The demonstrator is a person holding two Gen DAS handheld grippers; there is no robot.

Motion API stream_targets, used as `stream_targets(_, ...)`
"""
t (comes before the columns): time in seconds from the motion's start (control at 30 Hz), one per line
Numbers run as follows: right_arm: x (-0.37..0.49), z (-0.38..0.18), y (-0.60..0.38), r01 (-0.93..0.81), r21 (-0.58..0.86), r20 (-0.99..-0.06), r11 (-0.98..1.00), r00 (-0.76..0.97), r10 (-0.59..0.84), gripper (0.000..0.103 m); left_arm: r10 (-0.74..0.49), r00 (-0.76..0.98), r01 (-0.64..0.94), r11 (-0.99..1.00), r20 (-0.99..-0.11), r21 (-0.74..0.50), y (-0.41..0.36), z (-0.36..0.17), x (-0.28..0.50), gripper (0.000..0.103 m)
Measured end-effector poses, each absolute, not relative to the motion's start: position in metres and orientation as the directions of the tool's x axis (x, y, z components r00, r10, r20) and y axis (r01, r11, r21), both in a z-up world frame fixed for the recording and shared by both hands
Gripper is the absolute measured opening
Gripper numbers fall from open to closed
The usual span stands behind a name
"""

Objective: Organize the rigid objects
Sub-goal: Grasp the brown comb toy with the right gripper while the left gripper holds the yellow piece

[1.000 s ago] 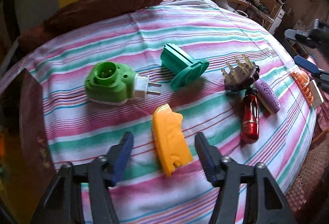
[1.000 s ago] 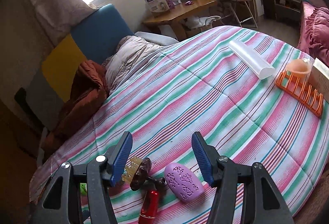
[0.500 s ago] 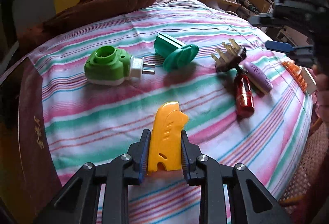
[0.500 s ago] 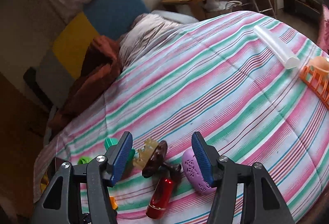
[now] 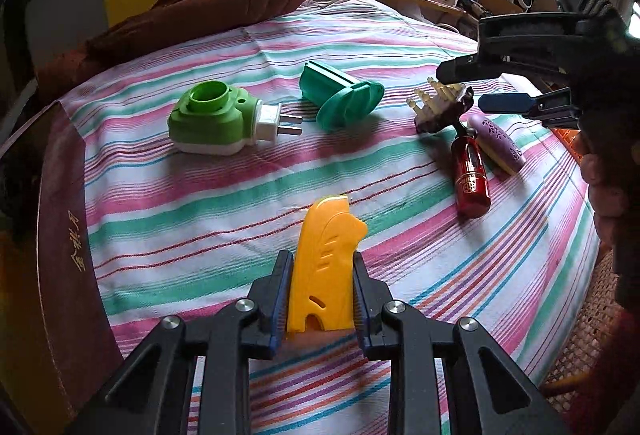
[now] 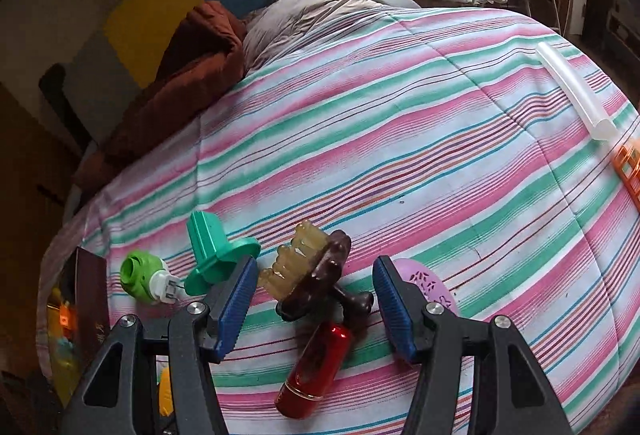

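Yellow plastic piece (image 5: 326,267) clamped between the left hand-held gripper (image 5: 320,299) pads.

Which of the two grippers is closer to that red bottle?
Right. The right gripper hangs over the red bottle; the left gripper grips a yellow holder farther off.

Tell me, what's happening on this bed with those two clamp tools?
A person is sorting small hard things on a striped bedspread with a hand-held gripper in each hand. The left gripper is shut on a yellow plastic piece, which lies on the cover. The right gripper hangs open over a dark brown massage brush, touching nothing, with a red lipstick tube just below it. A green plug-in device and a teal plastic part lie untouched.
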State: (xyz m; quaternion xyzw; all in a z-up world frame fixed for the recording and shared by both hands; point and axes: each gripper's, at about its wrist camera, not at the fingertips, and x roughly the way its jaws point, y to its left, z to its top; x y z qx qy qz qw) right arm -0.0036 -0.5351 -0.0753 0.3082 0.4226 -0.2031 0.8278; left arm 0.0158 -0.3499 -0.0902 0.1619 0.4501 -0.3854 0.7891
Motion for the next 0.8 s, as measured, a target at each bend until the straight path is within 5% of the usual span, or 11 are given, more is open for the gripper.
stream_targets(0.8,0.018,-0.084,-0.524,0.576,0.244,-0.853,0.780,0.510,-0.110,0.063,-0.473,0.312,0.749,0.656,-0.824,-0.094,-0.349,-0.090,0.014,0.028)
